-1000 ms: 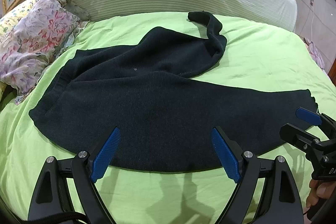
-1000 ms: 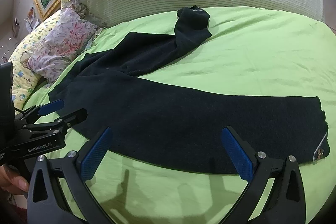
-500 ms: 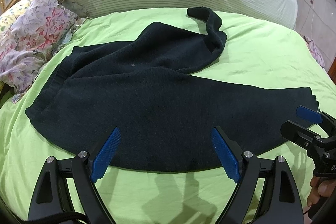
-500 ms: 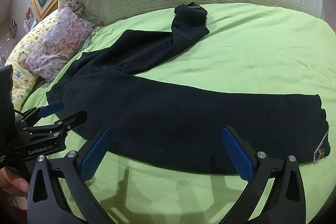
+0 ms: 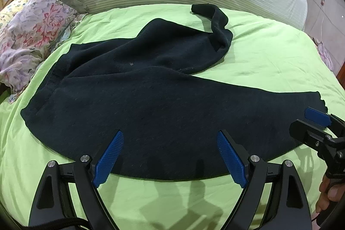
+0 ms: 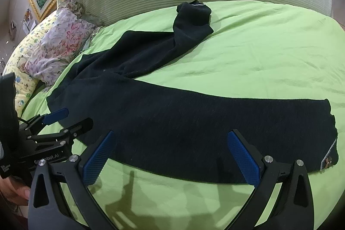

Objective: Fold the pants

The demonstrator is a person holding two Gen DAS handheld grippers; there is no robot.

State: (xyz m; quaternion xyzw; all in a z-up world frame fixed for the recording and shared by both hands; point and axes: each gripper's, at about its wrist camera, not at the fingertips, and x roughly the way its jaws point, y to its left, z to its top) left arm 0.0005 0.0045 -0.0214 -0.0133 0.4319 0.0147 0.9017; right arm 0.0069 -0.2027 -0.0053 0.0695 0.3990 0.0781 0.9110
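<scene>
A green-sheeted bed (image 5: 269, 53) carries dark pants (image 5: 151, 105) spread flat and floral pillows (image 5: 32, 36) at its left.

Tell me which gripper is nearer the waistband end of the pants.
Left. The left gripper hovers over the near edge of the pants, toward the waistband; the right gripper hovers farther along the near leg, toward the cuff.

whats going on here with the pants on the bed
A person holds a gripper in each hand over dark pants spread on a green bed sheet. The left gripper and right gripper are both open, near the front edge of the near leg, gripping nothing. The far leg lies crooked toward the headboard. No fold has been made yet.
</scene>
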